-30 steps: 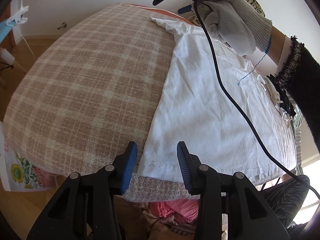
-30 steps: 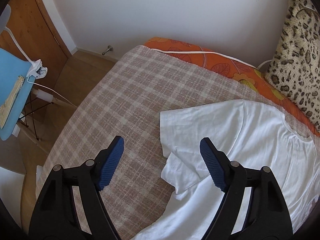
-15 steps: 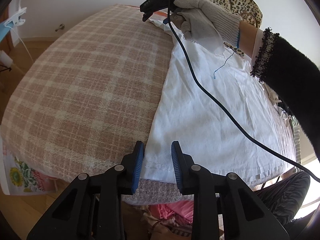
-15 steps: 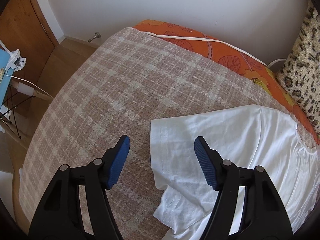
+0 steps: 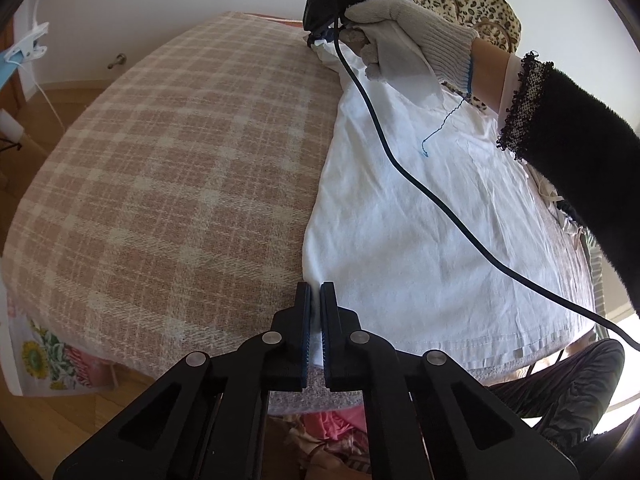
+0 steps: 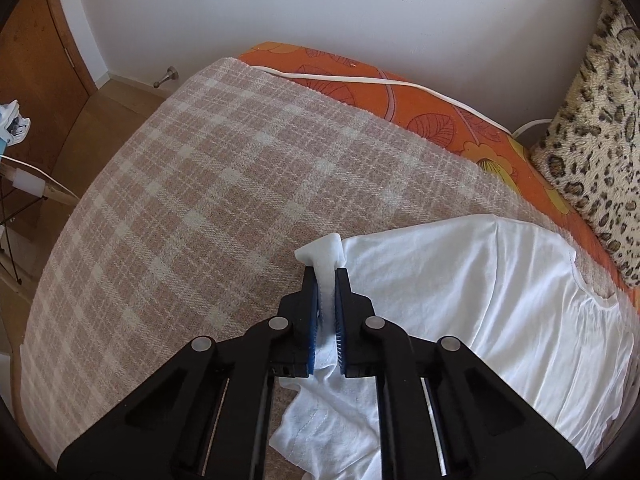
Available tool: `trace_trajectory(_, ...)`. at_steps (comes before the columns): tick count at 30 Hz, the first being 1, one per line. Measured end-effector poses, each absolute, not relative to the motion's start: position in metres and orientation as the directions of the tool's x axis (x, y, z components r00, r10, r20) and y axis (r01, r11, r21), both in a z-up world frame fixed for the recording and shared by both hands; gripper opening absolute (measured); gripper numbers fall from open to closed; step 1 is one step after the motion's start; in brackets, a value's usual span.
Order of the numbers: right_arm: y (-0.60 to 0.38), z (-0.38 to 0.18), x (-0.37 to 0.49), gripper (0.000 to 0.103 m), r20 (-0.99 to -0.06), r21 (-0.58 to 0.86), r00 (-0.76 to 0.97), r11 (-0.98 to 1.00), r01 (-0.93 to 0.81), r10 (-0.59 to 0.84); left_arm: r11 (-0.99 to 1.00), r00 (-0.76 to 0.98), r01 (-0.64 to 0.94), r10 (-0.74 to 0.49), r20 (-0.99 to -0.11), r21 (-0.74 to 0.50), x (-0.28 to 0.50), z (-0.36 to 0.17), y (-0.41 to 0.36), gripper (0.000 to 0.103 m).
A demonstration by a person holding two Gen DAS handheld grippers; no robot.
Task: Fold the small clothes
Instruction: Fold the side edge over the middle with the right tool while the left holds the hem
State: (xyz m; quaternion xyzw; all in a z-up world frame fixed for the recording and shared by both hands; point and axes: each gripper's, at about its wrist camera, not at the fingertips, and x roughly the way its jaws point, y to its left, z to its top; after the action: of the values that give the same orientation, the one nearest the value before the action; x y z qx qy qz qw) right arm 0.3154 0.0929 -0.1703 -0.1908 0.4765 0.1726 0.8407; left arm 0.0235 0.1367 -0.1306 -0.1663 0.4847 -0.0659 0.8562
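A white T-shirt (image 5: 420, 220) lies flat on the plaid blanket (image 5: 180, 160), hem towards me. My left gripper (image 5: 315, 292) is shut on the hem's left corner at the blanket's near edge. At the far end, a gloved hand (image 5: 408, 36) holds my right gripper (image 5: 318, 38) on the shirt's sleeve. In the right wrist view the jaws of the right gripper (image 6: 325, 276) are closing, and the blue pads press on a bunched fold of the sleeve (image 6: 322, 250), which sticks up past the tips. The rest of the T-shirt (image 6: 480, 300) spreads to the right.
A black cable (image 5: 400, 168) trails across the shirt from the right gripper. A dark sleeve (image 5: 580, 140) reaches in from the right. An orange sheet (image 6: 420, 116), a white cord (image 6: 360, 80) and a leopard-print pillow (image 6: 592, 140) border the far side. Loose clothes (image 5: 332, 428) lie below the near edge.
Both grippers went from open to shut. The left closed on the hem corner without shifting. The right came down onto the sleeve and pinched it into a raised fold.
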Motion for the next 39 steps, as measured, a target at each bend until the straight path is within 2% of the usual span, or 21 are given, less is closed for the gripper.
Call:
trace_trajectory(18,0.023,-0.104,0.318,0.005,-0.804,-0.126,0.580,0.915,-0.382,0.131,0.912,0.554,0.080,-0.375,-0.743,-0.402,0.024,-0.107,0.107,0.001)
trace_trajectory(20,0.017,-0.101,0.319,0.005,-0.802,-0.122,0.583,0.919,-0.374,0.131,0.922,0.565,0.093,-0.359,-0.743,-0.375,0.023,-0.102,0.105,0.001)
trace_trajectory(23,0.011,-0.101,0.319,0.005,-0.803,-0.129,0.584,0.921,-0.367,0.121,0.961,0.606,0.093,-0.263,-0.751,-0.262,0.021,-0.094,0.106,0.001)
trace_trajectory(25,0.010,-0.101,0.318,0.005,-0.800,-0.132,0.587,0.920,-0.369,0.121,0.978,0.594,0.059,-0.195,-0.781,-0.199,0.021,-0.098,0.112,0.009)
trace_trajectory(26,0.009,-0.101,0.318,0.005,-0.800,-0.127,0.587,0.920,-0.370,0.125,0.986,0.584,0.024,-0.146,-0.799,-0.162,0.020,-0.102,0.116,0.025)
trace_trajectory(27,0.010,-0.101,0.318,0.005,-0.802,-0.123,0.584,0.921,-0.370,0.127,0.990,0.572,0.003,-0.117,-0.812,-0.141,0.019,-0.107,0.118,0.036)
trace_trajectory(29,0.010,-0.102,0.316,0.005,-0.801,-0.123,0.584,0.919,-0.373,0.130,0.993,0.542,-0.006,-0.097,-0.835,-0.119,0.017,-0.119,0.122,0.038)
trace_trajectory(32,0.009,-0.101,0.313,0.005,-0.799,-0.124,0.586,0.919,-0.374,0.131,0.993,0.495,0.005,-0.103,-0.863,-0.116,0.016,-0.135,0.119,0.038)
trace_trajectory(35,0.006,-0.097,0.312,0.005,-0.794,-0.119,0.594,0.925,-0.362,0.130,0.995,0.521,0.070,-0.100,-0.848,-0.075,0.009,-0.136,0.103,0.034)
trace_trajectory(36,0.005,-0.095,0.313,0.005,-0.793,-0.117,0.596,0.927,-0.357,0.129,0.993,0.529,0.093,-0.107,-0.842,-0.067,0.006,-0.136,0.100,0.017)
trace_trajectory(37,0.003,-0.094,0.313,0.005,-0.791,-0.113,0.597,0.929,-0.351,0.130,0.989,0.529,0.121,-0.140,-0.837,-0.089,0.005,-0.135,0.096,0.008)
trace_trajectory(39,0.001,-0.092,0.313,0.005,-0.791,-0.107,0.598,0.931,-0.349,0.133,0.989,0.539,0.123,-0.141,-0.830,-0.088,0.003,-0.134,0.095,0.007)
